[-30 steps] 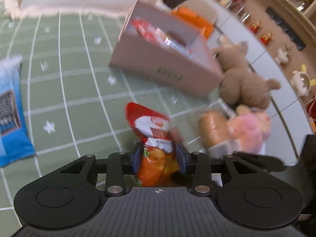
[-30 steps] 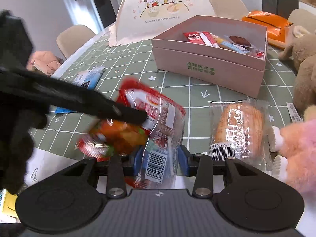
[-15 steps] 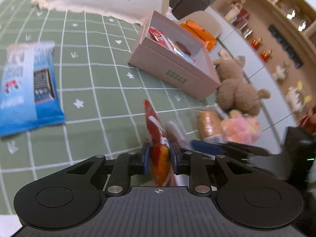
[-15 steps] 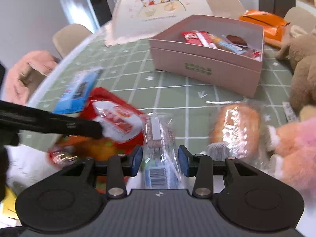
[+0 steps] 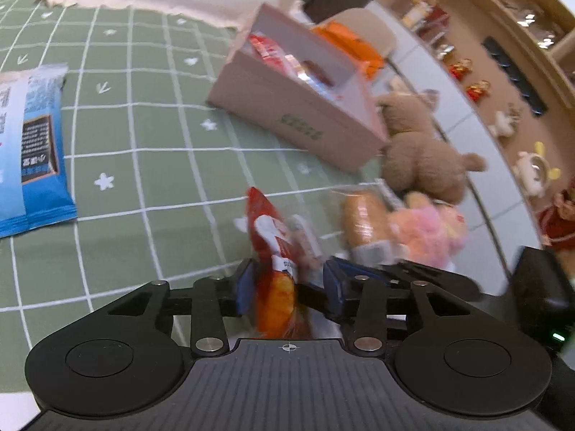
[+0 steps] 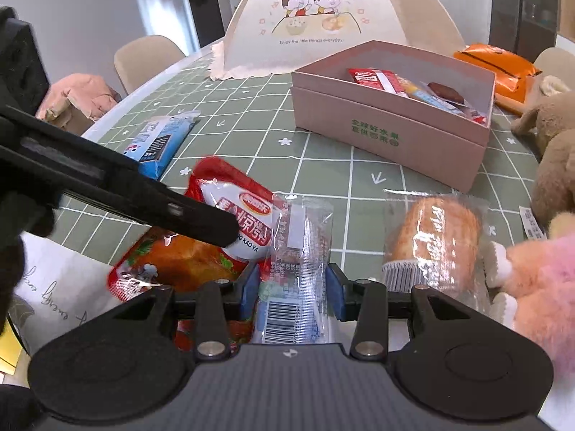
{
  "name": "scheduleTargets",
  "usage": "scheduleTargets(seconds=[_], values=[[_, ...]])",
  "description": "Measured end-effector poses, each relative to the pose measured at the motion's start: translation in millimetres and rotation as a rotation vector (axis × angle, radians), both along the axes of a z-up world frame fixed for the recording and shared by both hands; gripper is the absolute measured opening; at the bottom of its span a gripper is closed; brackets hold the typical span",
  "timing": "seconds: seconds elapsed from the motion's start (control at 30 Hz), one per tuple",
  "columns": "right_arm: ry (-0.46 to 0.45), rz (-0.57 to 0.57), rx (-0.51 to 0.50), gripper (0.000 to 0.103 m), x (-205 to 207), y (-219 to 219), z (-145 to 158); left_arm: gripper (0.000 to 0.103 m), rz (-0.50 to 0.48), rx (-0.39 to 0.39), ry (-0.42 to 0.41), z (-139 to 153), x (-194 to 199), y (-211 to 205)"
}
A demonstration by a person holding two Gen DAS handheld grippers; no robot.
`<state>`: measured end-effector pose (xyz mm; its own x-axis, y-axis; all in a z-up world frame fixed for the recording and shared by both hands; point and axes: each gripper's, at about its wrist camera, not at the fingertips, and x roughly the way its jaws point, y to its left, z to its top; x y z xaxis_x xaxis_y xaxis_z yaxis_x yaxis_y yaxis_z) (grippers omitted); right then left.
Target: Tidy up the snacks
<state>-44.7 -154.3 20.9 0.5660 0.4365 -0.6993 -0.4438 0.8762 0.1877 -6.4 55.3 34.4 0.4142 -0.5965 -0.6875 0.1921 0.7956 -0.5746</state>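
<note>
A red and orange snack packet stands edge-on between the jaws of my left gripper. The jaws are opening, with a gap showing on the packet's right side. In the right wrist view the same red packet lies low over the green checked tablecloth, and one finger of my left gripper crosses it. My right gripper is shut on a clear packet with a barcode. The pink box with several snacks inside stands further back.
A wrapped bread roll lies to the right, beside a pink plush toy and a brown plush bear. A blue packet lies at the left. Behind the box are an orange packet and a food cover.
My left jaws, pinched tight on the red packet half a second ago, have spread apart around it. The right gripper still grips the clear packet and has hardly moved.
</note>
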Motion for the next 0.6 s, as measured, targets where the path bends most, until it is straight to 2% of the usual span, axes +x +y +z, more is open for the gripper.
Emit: scheduleTargets(seconds=[0.07,0.13,0.27,0.33,0.4,0.43,0.47,0.53,0.6], values=[[0.003,-0.003,0.016,0.041,-0.3,-3.0,-0.5,0.045,0.011,-0.055,0.007,1.7,-2.3,3.0],[0.013,-0.006,0.03,0.041,0.4,-6.7,-0.3,0.045,0.02,-0.069,0.011,-0.3,0.6,2.5],[0.034,0.001,0.057,0.041,-0.6,-10.0,-0.2,0.054,0.0,0.029,-0.006,-6.2,7.1,-13.4],[0.028,0.003,0.048,0.041,-2.8,-8.2,-0.3,0.054,-0.025,0.083,-0.026,-10.2,8.5,-24.4],[0.027,0.005,0.046,0.041,-4.8,-8.3,-0.2,0.052,-0.023,0.1,-0.013,-15.1,12.0,-27.7],[0.03,0.004,0.044,0.041,-5.7,-9.1,-0.1,0.044,-0.017,0.098,-0.002,-16.5,12.8,-25.8],[0.032,-0.001,0.04,0.041,-6.7,-10.0,0.6,0.032,-0.004,0.103,0.017,-16.9,13.2,-22.9],[0.041,-0.005,0.034,0.042,-8.6,-12.0,2.3,0.029,-0.004,0.09,0.021,-12.6,10.2,-18.2],[0.04,-0.002,0.03,0.042,-12.0,-14.6,4.1,0.028,-0.026,0.114,-0.001,-5.3,2.9,-17.7]])
